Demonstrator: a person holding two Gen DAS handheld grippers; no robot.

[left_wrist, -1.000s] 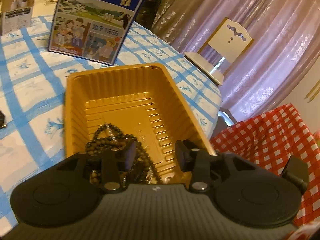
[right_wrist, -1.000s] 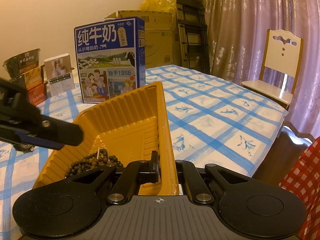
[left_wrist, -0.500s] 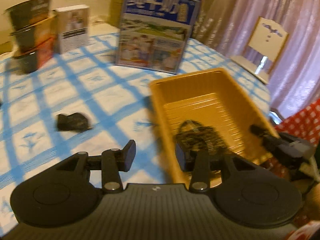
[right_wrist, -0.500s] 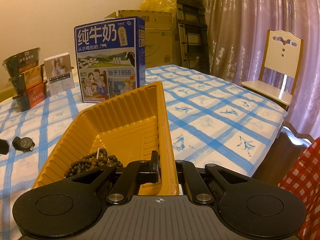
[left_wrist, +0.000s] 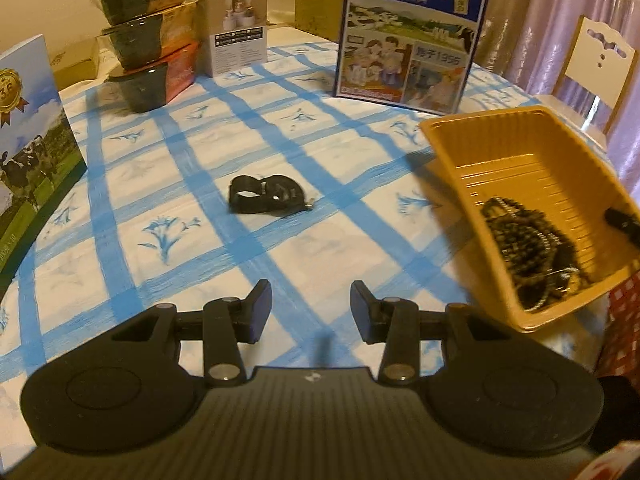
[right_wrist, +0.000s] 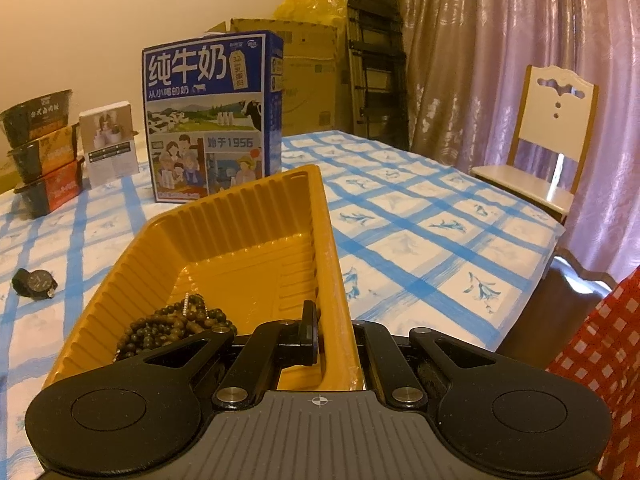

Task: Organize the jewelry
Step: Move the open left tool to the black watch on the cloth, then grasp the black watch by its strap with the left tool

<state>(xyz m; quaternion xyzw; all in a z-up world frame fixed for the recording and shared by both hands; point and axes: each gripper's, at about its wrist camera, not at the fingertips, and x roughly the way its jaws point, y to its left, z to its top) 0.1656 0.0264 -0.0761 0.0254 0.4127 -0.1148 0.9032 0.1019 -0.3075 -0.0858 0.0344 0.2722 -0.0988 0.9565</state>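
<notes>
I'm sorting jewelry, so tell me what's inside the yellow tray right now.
The yellow tray holds a heap of dark beaded strands at its near end; the rest of its floor is bare. The right tongs, clamped on its wall, hide the nearest corner.

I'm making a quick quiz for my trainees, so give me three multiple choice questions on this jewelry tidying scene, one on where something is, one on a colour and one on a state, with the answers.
1. Where does the black wristwatch lie?
A. in the tray
B. on the checked tablecloth, apart from the tray
C. on the chair

2. What colour is the tray?
A. yellow-orange
B. green
C. white

3. How is the right gripper?
A. open above the tray
B. shut on the tray's wall
C. shut on the beads

Answers:
1 B: the left wrist view shows the wristwatch alone on the tablecloth, ahead of the open left gripper.
2 A: both views show a yellow-orange ribbed tray.
3 B: its fingers clamp the tray's near right wall; the bead necklace lies loose inside.
</notes>
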